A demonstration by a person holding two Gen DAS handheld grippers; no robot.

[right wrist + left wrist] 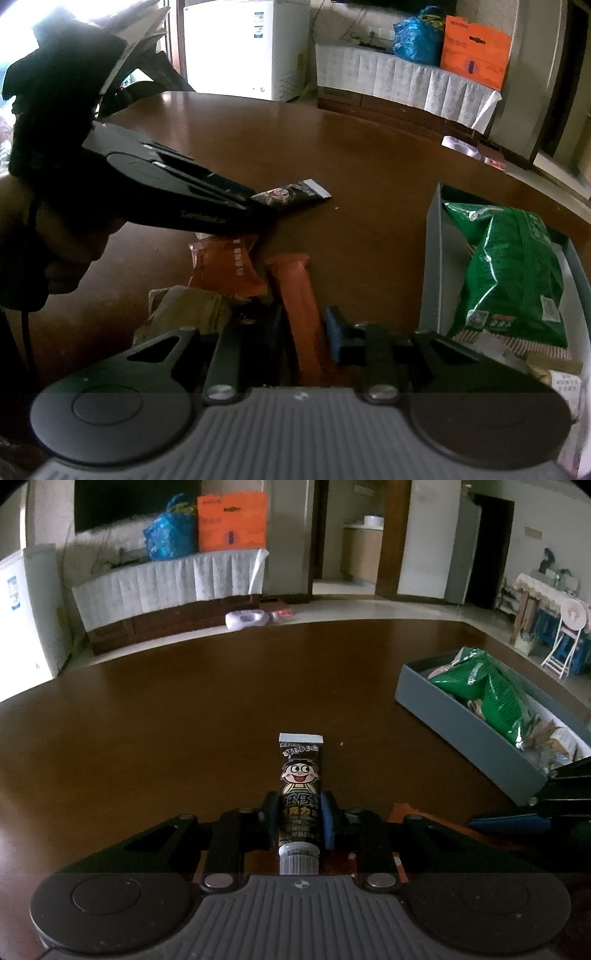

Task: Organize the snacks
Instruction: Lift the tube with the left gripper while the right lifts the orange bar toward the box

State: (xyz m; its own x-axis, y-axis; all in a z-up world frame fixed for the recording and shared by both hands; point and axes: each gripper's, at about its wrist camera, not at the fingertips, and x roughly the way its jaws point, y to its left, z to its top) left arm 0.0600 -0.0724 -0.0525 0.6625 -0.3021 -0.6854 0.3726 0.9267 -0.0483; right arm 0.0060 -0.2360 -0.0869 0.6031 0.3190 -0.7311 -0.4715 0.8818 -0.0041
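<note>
A person's left tool (300, 814) is clamped on a black snack tube (300, 786) printed with a cartoon face, its blue pads (328, 823) pressing both sides of the tube's lower half, the ribbed cap nearest the camera and the flat crimped end pointing away over the dark wooden bench (184, 720). In the right wrist view the same tube (291, 194) sticks out past that tool's black linkage, low over the bench. Below it lie an orange pouch (225, 269) and, just beside that, a tan packet (188, 310), both loose on the bench.

Right of them, the right tool (306, 332) straddles a long orange snack stick (295, 306); its jaws stand a little apart, with a gap visible between the stick and the blue right-hand pad (336, 339), and whether the dark left-hand pad touches the wrapper cannot be told. The stick lies lengthwise between the fingers, its far end touching the pouch.

Farther right sits a grey box (461, 716), open on top, holding a green crinkled bag (491, 694) over several smaller pale packets. From the right wrist the box's near wall (432, 258) stands just beside the tool, and the green bag (513, 273) fills most of its width.
</note>
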